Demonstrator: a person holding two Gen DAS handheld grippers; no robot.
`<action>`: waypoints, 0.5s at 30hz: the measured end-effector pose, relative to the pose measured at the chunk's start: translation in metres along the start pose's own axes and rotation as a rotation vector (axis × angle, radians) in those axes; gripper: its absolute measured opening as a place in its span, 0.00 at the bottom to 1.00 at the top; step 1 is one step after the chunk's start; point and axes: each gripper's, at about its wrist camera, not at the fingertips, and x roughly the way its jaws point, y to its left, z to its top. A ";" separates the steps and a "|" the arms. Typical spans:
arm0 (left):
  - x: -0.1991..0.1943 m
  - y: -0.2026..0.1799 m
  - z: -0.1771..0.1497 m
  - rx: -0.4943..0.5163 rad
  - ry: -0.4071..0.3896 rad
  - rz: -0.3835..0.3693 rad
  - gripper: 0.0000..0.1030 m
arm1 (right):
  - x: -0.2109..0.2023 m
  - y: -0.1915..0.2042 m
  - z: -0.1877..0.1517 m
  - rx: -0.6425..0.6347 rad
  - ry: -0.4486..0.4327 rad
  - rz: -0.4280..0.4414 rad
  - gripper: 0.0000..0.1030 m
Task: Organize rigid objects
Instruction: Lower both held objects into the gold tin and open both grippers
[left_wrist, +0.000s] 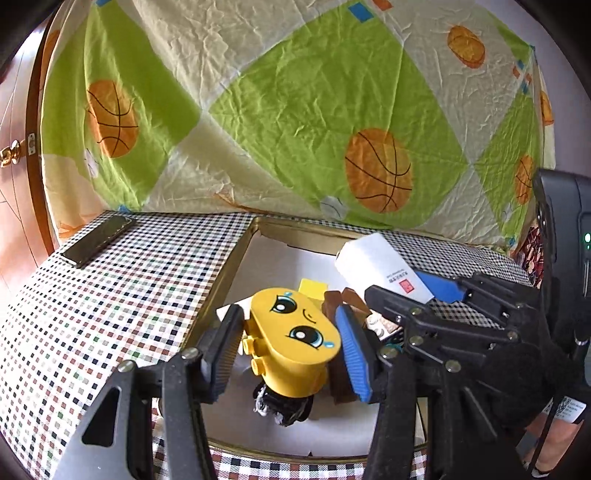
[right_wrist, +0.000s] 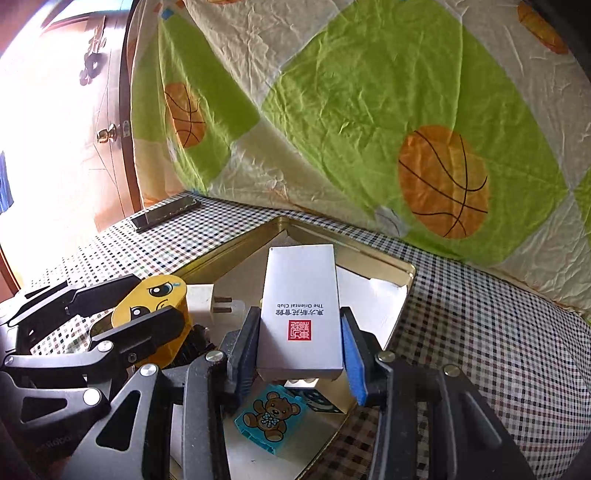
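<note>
Left tongs (left_wrist: 291, 347): clamped on the yellow block (left_wrist: 291, 341), lower centre of the left view; both pads touch its sides.
Right tongs (right_wrist: 300, 343): clamped on the white box (right_wrist: 301, 314), lower centre of the right view; the box points up-frame.
Yellow block: cartoon face uppermost, held over the tin (left_wrist: 236, 258).
White box: red seal and printed text on its top face, held over the tin.
Tin: gold rim, white lining, centre of both views, on the checked cloth (left_wrist: 110, 295).
Bear block (right_wrist: 271, 417): teal, inside the tin below the white box.
Plug (right_wrist: 207, 299): white, inside the tin, just beside the yellow block.
Phone (left_wrist: 98, 240): dark, on the cloth, left of centre.
Backdrop (left_wrist: 295, 110): basketball-print sheet.
</note>
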 end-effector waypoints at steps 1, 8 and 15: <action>0.001 0.000 -0.001 0.000 0.007 0.001 0.50 | 0.002 -0.001 -0.002 0.000 0.006 -0.008 0.46; -0.015 0.003 0.000 -0.012 -0.044 0.045 0.94 | -0.014 -0.020 -0.011 0.067 -0.028 0.009 0.78; -0.040 -0.004 0.002 0.016 -0.089 0.062 0.99 | -0.047 -0.016 -0.015 0.034 -0.101 -0.029 0.84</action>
